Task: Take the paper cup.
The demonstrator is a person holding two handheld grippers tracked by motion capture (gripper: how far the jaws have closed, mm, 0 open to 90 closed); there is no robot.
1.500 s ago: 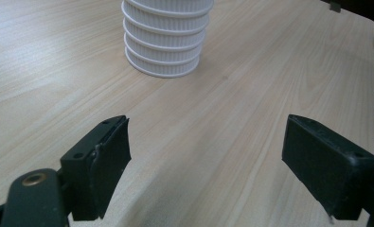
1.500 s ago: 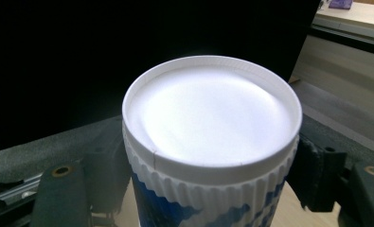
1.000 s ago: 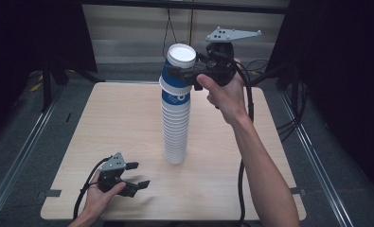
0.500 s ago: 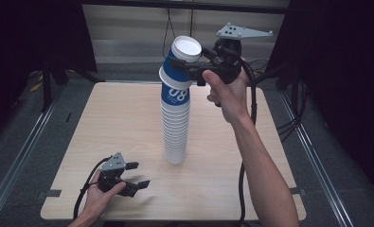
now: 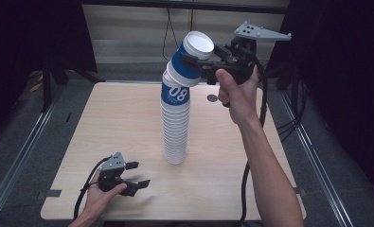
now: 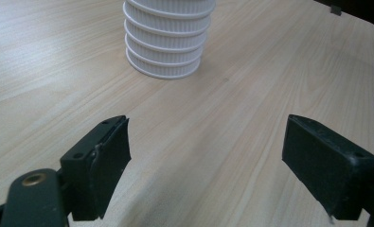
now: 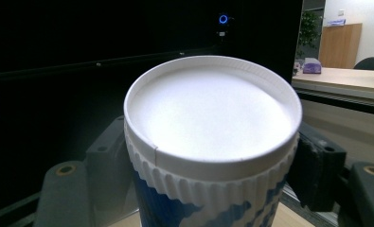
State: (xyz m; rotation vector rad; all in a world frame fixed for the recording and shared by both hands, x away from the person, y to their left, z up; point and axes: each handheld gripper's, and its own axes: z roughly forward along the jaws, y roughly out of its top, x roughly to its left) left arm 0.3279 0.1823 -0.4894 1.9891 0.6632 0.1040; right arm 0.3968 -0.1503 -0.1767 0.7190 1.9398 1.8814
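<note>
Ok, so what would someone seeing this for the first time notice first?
Probably the tall stack of upside-down paper cups standing mid-table, and the right gripper clamped on the top blue-and-white cup, tipped off the stack's peak. Down at the table's near left corner, the left gripper rests open and idle.

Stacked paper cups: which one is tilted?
The topmost blue-and-white paper cup, clamped in the right hand-held gripper; the stack of white ribbed cups below stands upright.

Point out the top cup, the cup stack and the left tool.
top cup (image 5: 187, 61), high view, blue side wall
cup stack (image 5: 175, 127), high view, white ribbed middle
left tool (image 5: 136, 174), high view, midway between its jaws
</note>
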